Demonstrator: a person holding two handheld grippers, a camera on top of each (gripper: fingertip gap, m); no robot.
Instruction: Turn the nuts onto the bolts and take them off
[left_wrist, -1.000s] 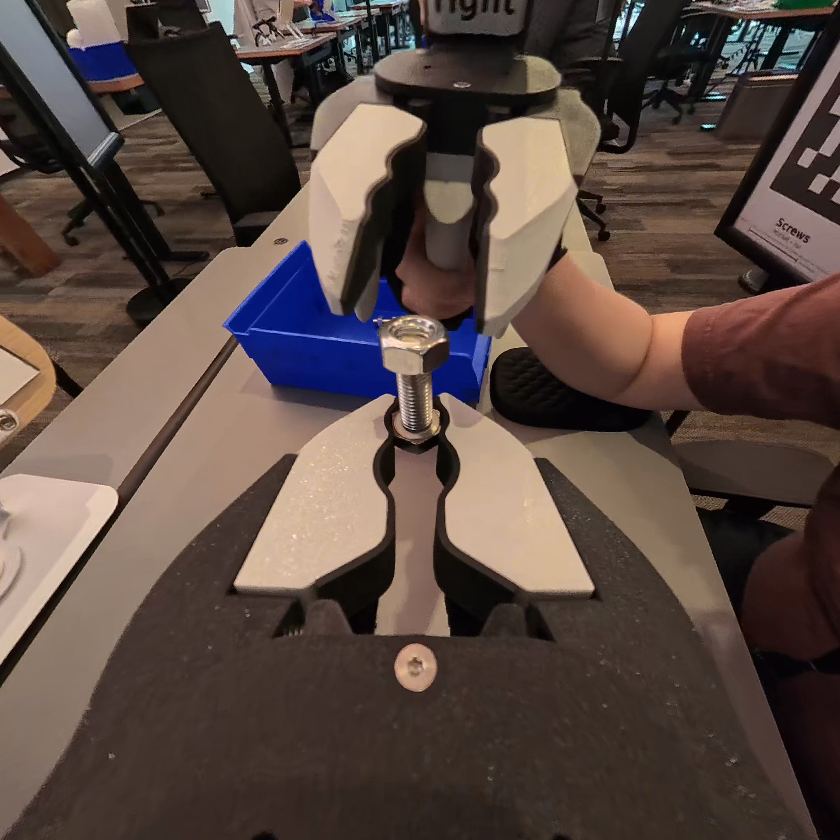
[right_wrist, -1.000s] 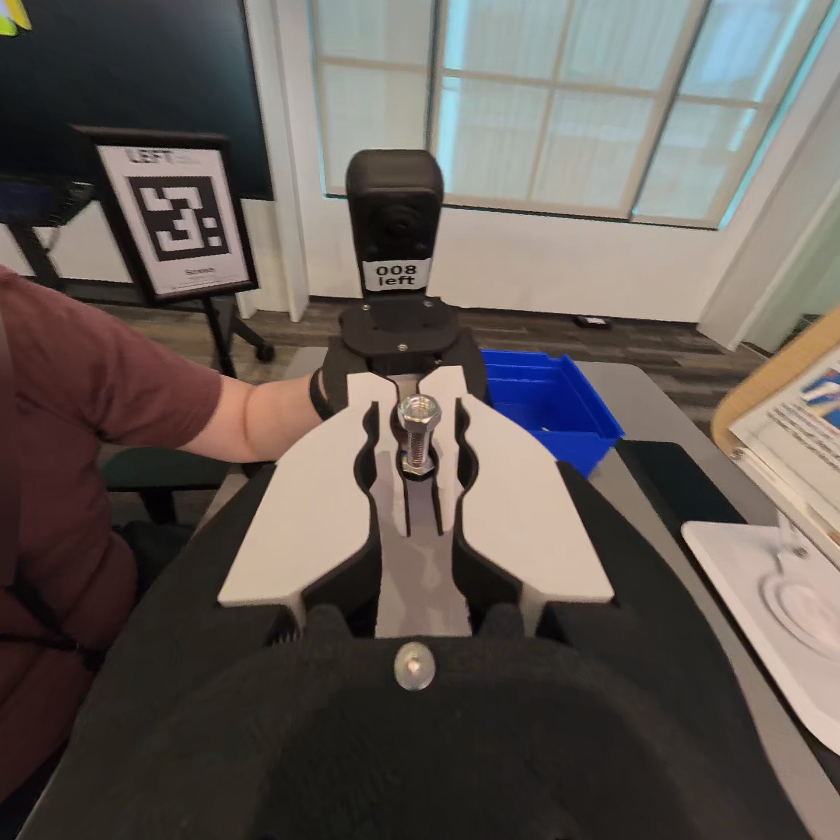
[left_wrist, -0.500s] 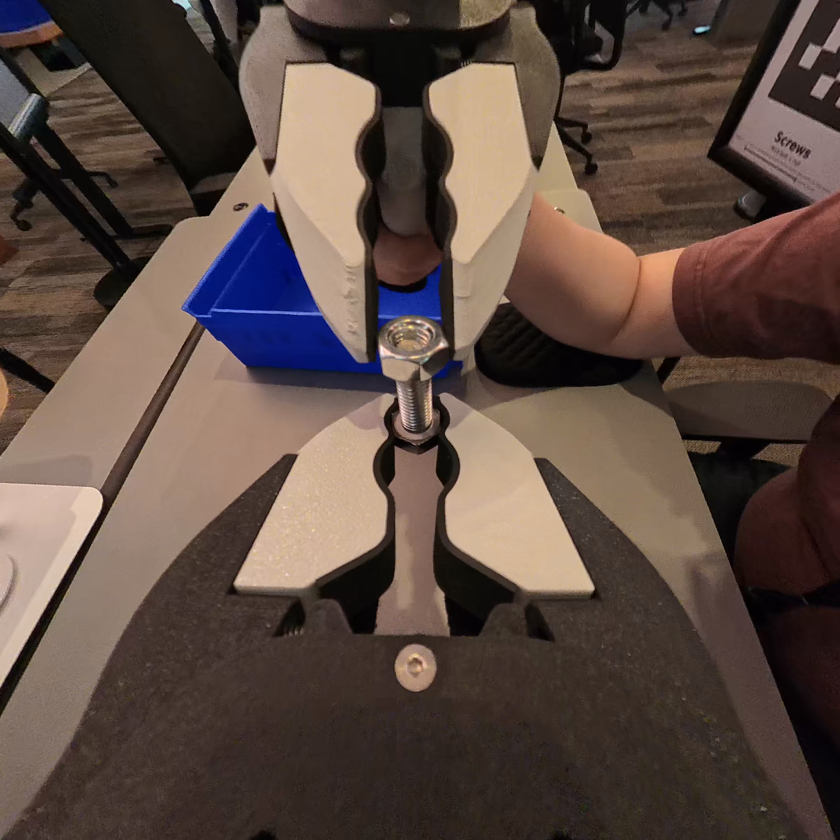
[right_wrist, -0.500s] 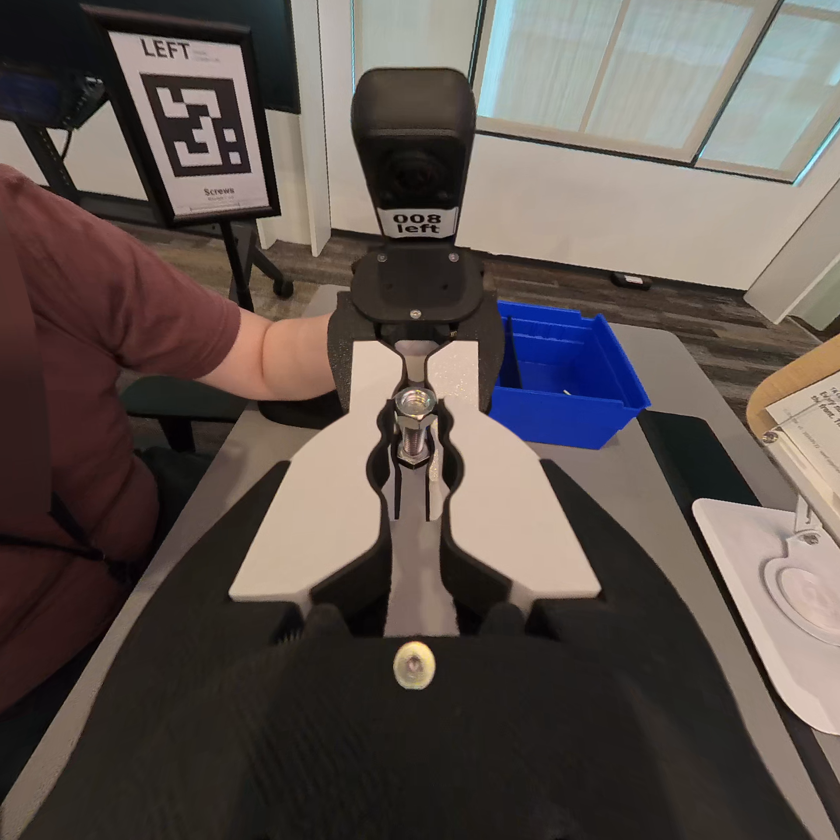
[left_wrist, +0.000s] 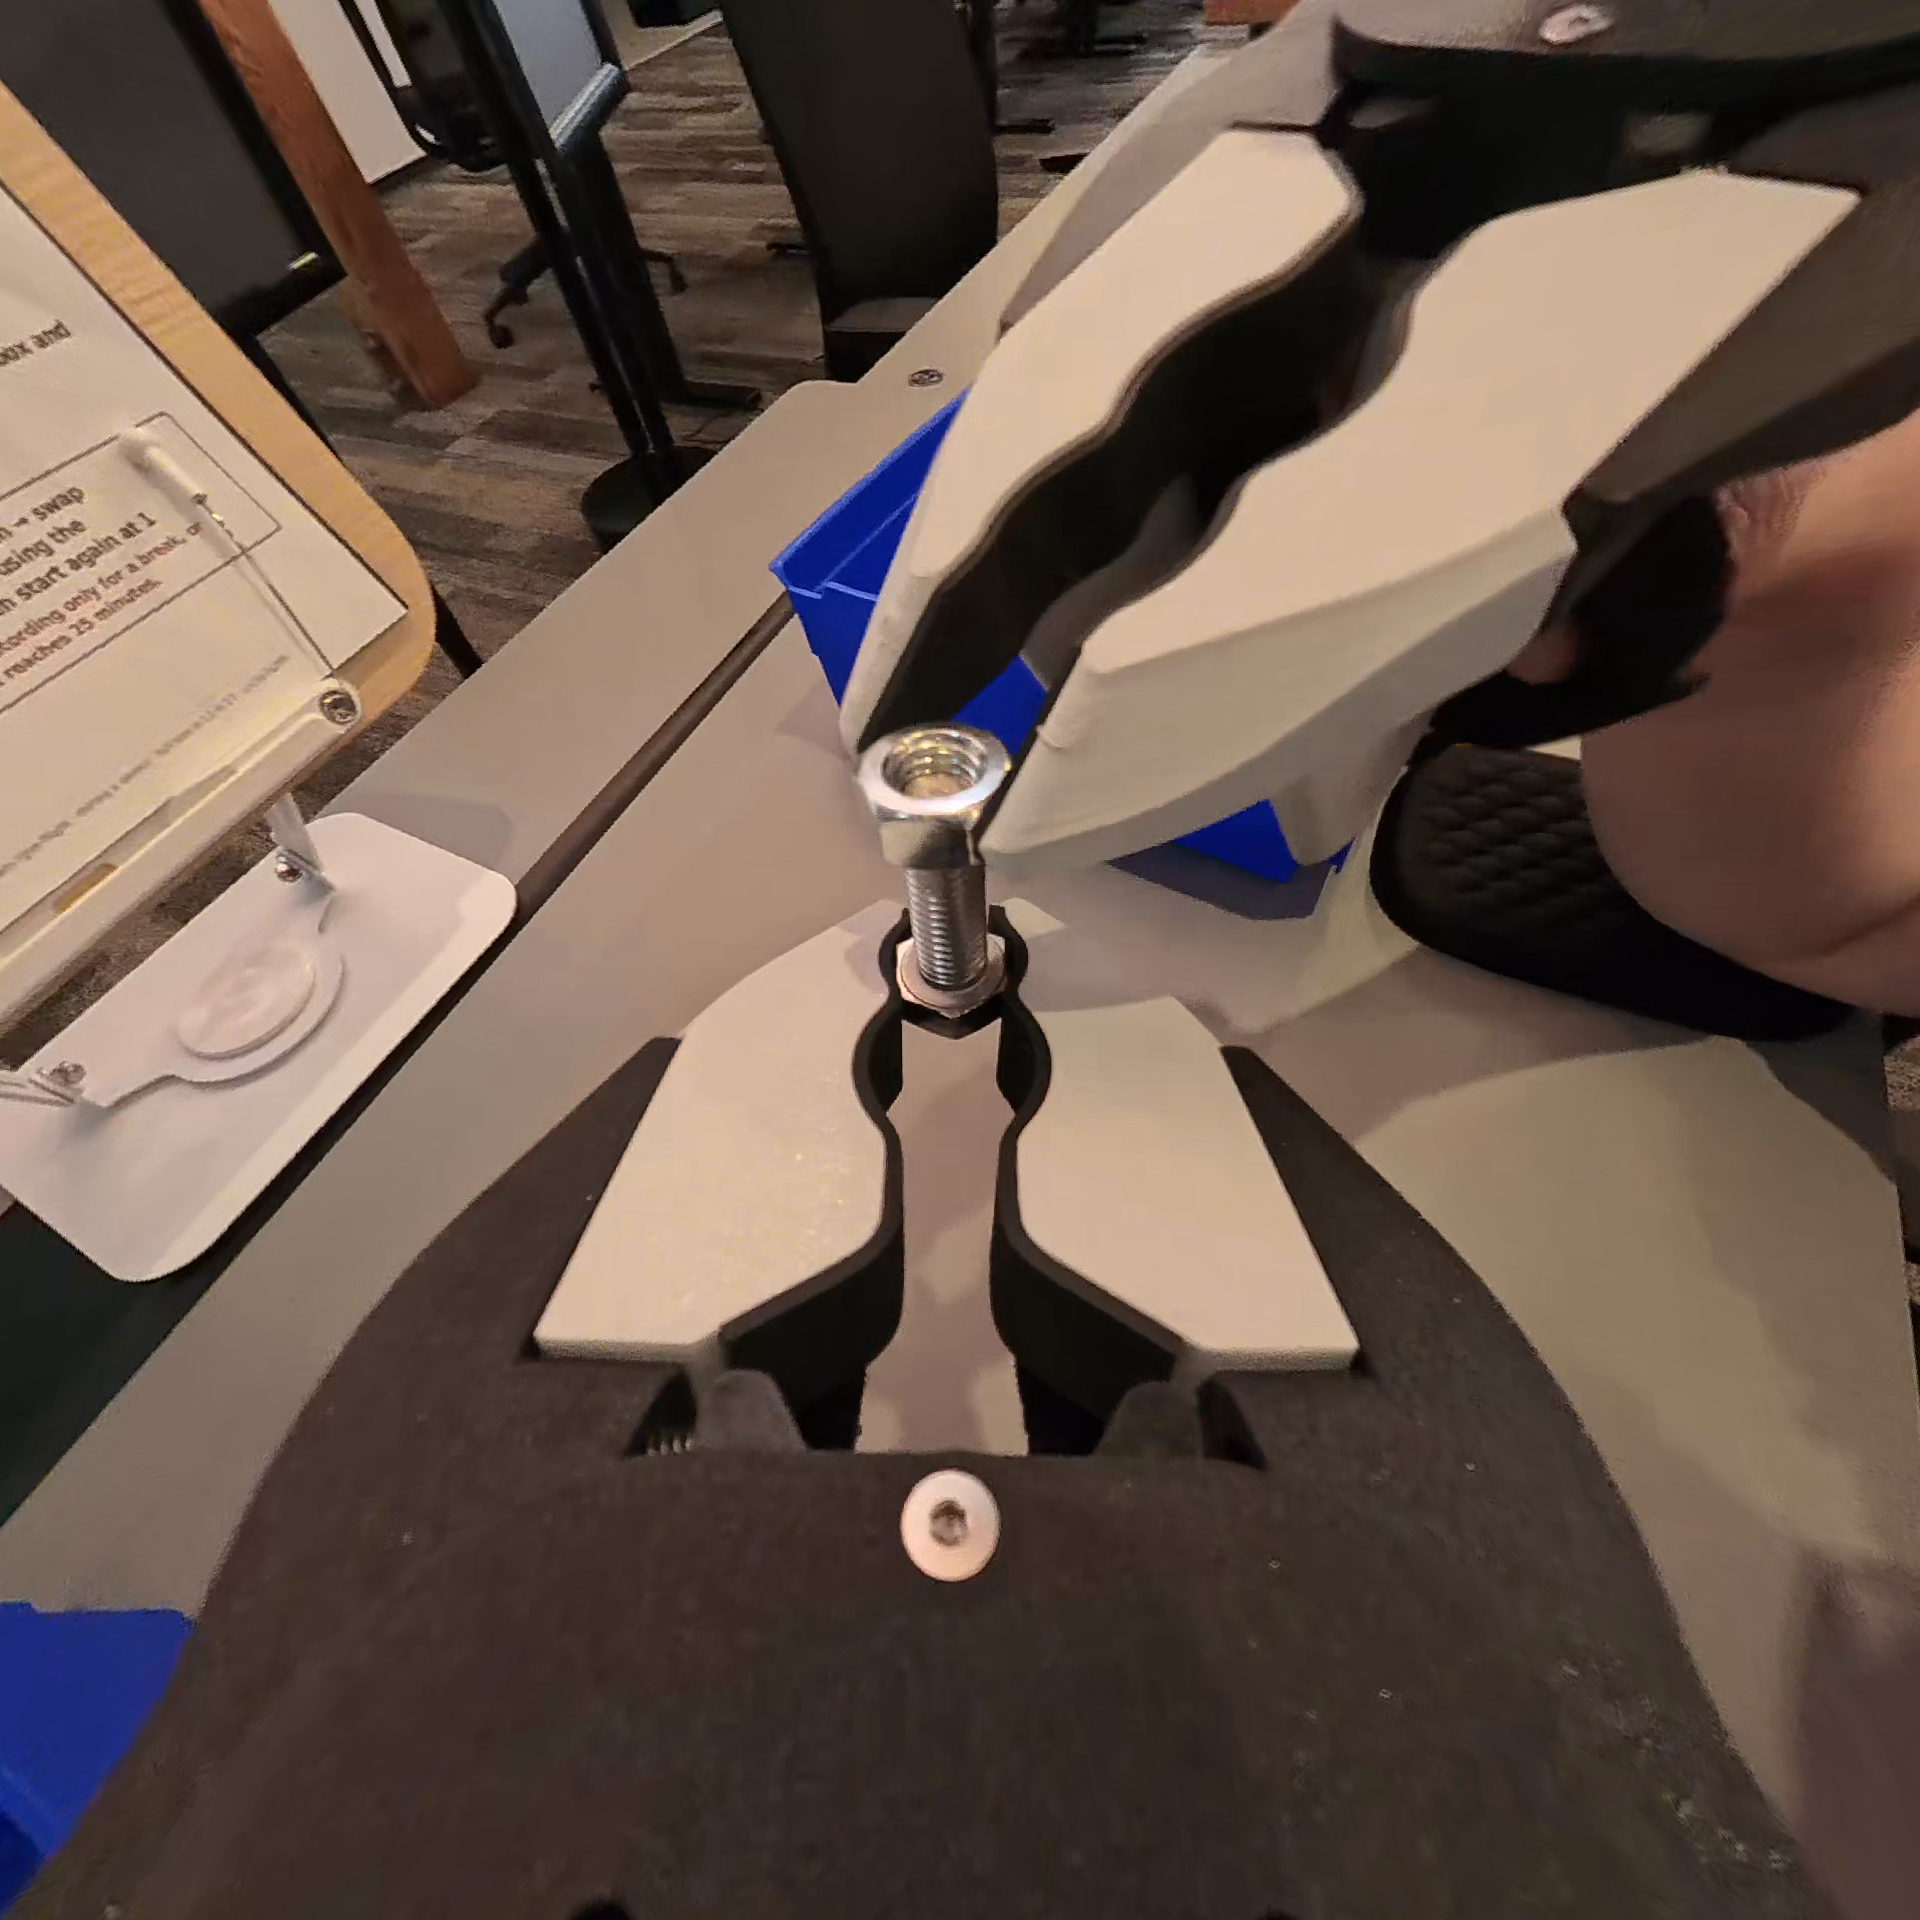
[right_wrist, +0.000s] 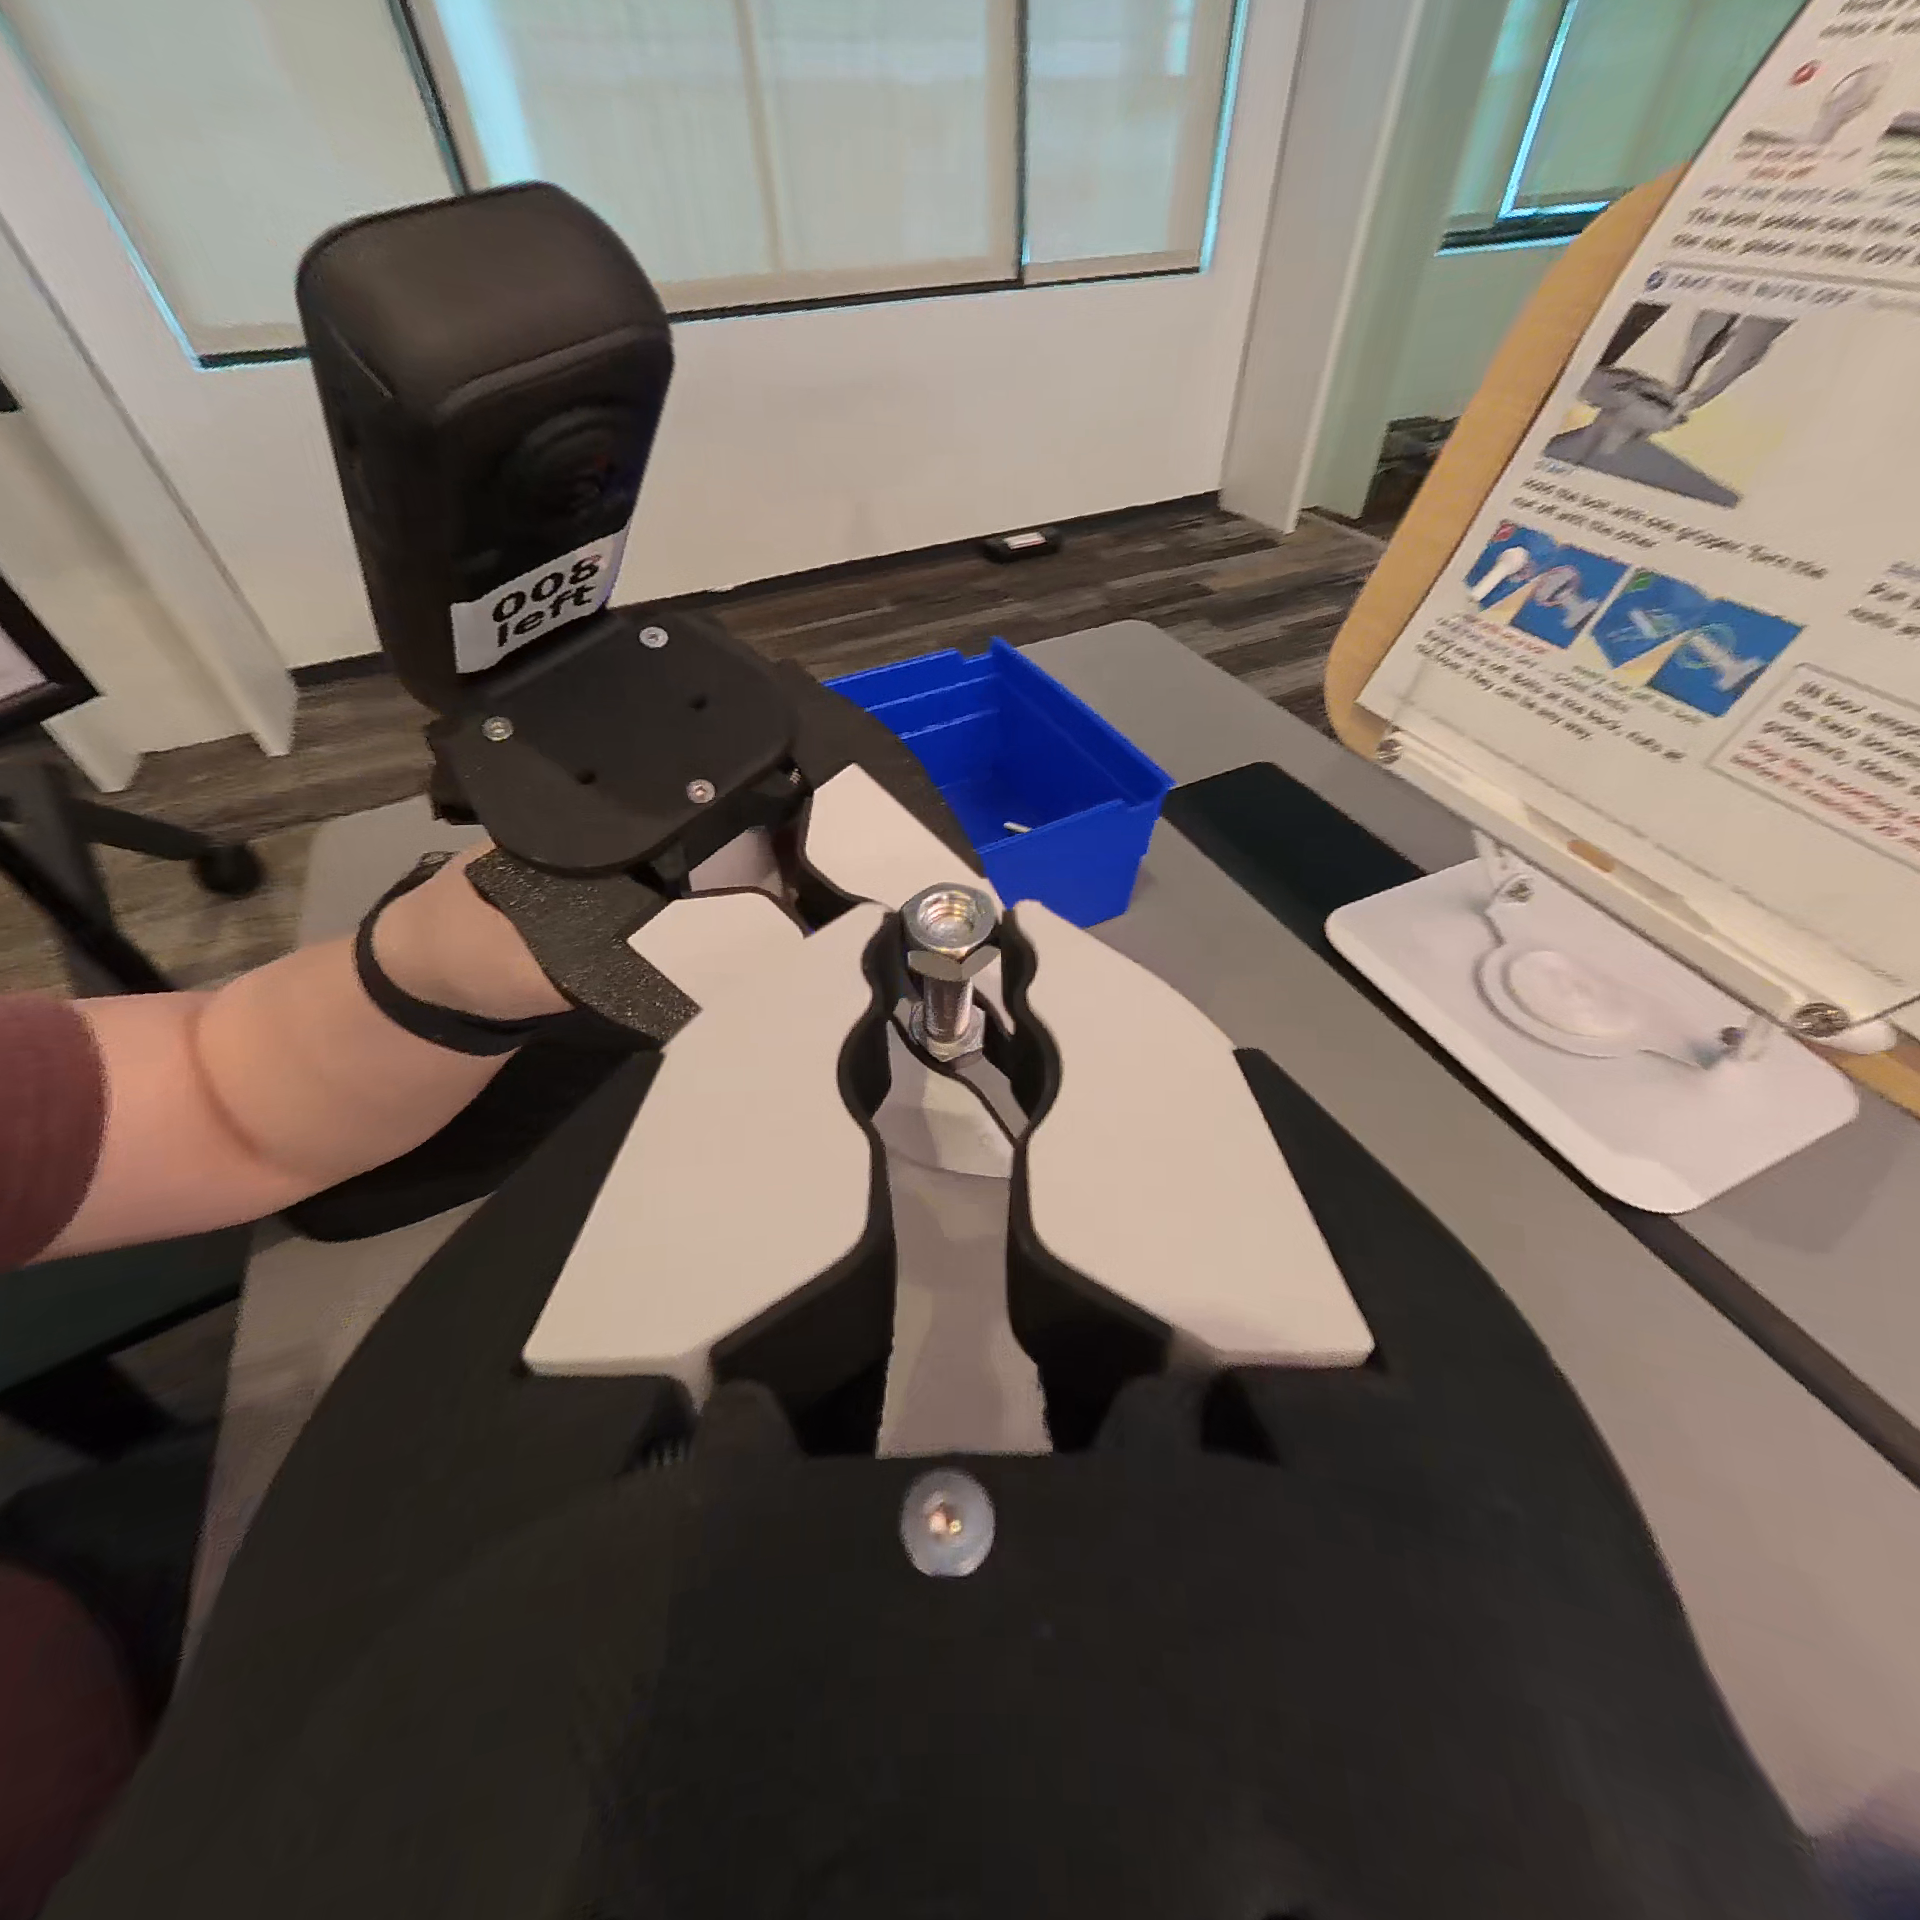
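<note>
A steel bolt (left_wrist: 943, 914) stands upright with a hex nut (left_wrist: 935, 792) at the top of its thread. My left gripper (left_wrist: 951, 982) is shut on the bolt's lower end and holds it above the grey table (left_wrist: 623, 852). My right gripper (left_wrist: 938, 774) comes in from the upper right, tilted, and its fingertips pinch the nut. In the right wrist view my right gripper (right_wrist: 948, 935) closes round the nut (right_wrist: 945, 925), with the bolt (right_wrist: 940, 1003) below it. The left gripper's fingers (right_wrist: 727, 966) reach in from the left.
A blue bin (left_wrist: 831, 582) stands just behind the grippers, and also shows in the right wrist view (right_wrist: 1039, 769). An instruction board on a white stand (left_wrist: 260, 987) is at one side of the table. A black pad (left_wrist: 1507, 883) lies by the bin. A person's forearm (right_wrist: 260, 1091) holds the left gripper. Some 6 centimeters of space lies between my two pairs of fingers.
My right gripper came down from above the nut, closed on it and has twisted to a tilted pose. The left gripper kept hold of the bolt while both views swung round.
</note>
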